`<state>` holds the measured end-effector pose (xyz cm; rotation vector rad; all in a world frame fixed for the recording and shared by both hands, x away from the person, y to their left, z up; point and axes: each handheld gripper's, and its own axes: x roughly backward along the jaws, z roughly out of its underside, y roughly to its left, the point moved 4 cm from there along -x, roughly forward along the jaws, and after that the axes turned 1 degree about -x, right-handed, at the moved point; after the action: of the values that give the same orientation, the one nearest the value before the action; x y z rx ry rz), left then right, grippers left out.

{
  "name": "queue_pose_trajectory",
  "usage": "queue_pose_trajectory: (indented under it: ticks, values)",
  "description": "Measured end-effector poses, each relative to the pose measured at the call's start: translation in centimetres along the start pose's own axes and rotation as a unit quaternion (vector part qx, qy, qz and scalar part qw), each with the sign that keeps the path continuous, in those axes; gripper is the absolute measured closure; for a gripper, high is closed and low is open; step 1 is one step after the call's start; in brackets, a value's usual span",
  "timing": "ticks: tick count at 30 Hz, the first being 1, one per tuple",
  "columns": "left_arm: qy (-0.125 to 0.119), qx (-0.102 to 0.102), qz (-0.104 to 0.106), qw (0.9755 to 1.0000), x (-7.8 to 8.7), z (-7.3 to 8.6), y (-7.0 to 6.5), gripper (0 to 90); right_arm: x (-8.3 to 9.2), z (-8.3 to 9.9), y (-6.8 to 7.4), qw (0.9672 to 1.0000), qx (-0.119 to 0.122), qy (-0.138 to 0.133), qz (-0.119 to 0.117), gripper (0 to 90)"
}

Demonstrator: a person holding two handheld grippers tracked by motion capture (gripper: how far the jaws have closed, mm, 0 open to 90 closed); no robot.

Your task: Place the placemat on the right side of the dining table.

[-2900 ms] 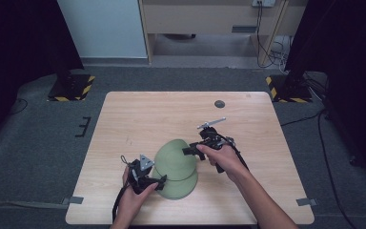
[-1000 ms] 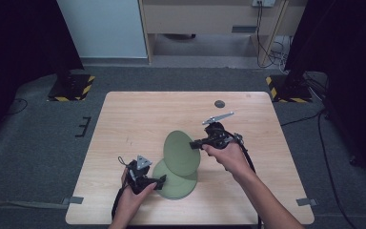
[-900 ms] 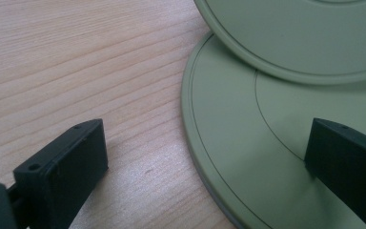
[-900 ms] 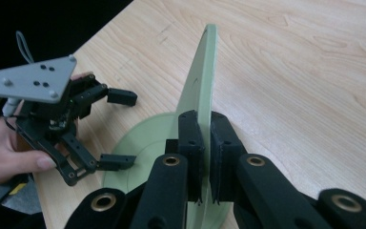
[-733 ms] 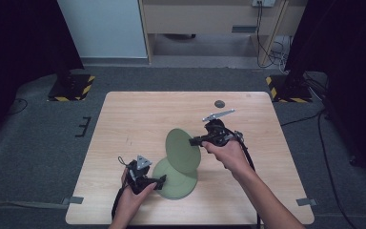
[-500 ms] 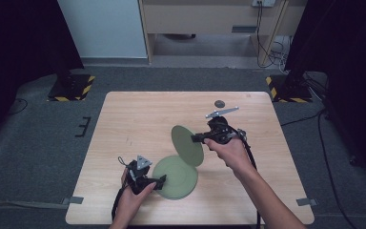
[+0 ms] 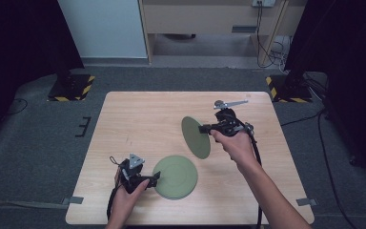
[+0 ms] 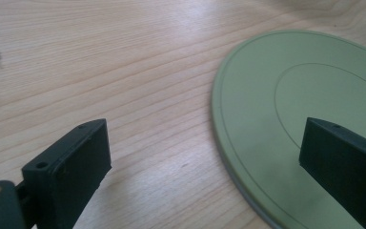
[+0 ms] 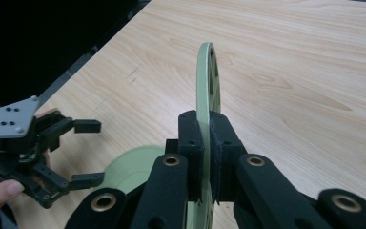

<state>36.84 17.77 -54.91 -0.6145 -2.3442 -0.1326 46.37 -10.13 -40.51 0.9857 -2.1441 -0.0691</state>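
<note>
Left gripper [image 7: 153,177]: nearest the person, low over the front-left of the table [image 7: 138,124], held in the left hand [image 7: 126,191]. Its jaws stand wide apart with nothing between them; in the left gripper view one jaw hangs over bare wood, the other over the flat plate's rim.

Flat plate [image 7: 175,177]: a green round plate lying flat on the table, just ahead of the left gripper's jaws. The left gripper view shows a ring line inside its rim [image 8: 276,119].

Right gripper [image 7: 204,128]: farther out and to the right of the left gripper, lifted above the table, held in the right hand [image 7: 236,143]. Its jaws are clamped on the rim of the raised plate.

Raised plate [image 7: 195,137]: a second green plate, held on edge and clear of the table. In the right gripper view it rises straight up from between the jaws [image 9: 205,90].

Small dark disc [image 7: 218,103]: beyond the right gripper, near the table's far edge.
</note>
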Motion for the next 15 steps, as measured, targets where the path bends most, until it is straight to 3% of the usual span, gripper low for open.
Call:
queue_pose_trajectory:
  ticks: [15]
  values:
    - [-0.006,0.021,-0.015,0.9997,0.7,0.1,1.8,2.9,-0.1,-1.1,-0.8,0.9996,-0.012,-0.01,0.023,85.9]
